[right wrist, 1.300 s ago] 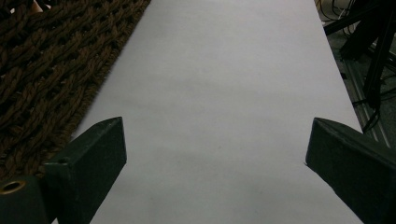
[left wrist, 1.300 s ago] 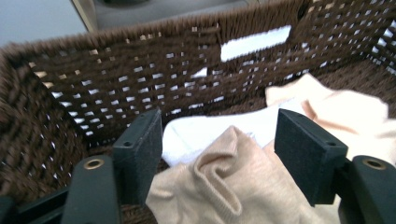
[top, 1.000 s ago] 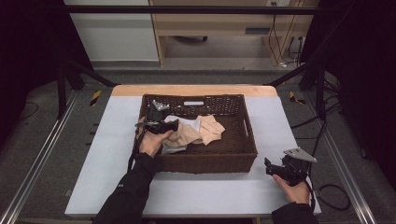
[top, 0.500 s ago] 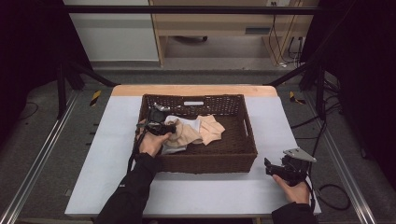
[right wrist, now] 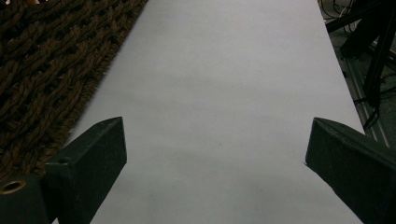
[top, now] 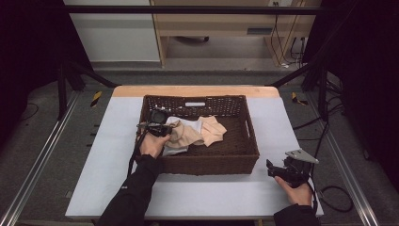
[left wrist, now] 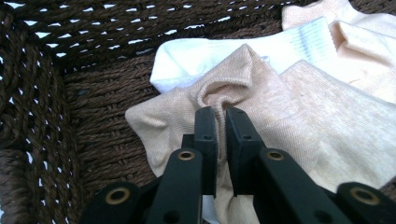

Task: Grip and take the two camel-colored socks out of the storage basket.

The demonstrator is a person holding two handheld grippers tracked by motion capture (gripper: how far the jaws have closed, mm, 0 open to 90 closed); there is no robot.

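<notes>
left hand-held gripper (left wrist: 221, 122) clenched on a beige sock (left wrist: 289, 116) in the wicker basket (top: 207, 164), right hand-held gripper (right wrist: 215, 154) released

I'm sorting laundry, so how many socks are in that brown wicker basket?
3 can be made out: a beige sock pinched by the left gripper, a white ribbed sock behind it, and a pale peach sock farther right. More may lie hidden underneath in the brown wicker basket.

My left gripper (left wrist: 221, 122) has just been closing and now pinches fabric inside the basket (top: 249, 141), while my right gripper (right wrist: 215, 154) rests wide open right of it.
</notes>
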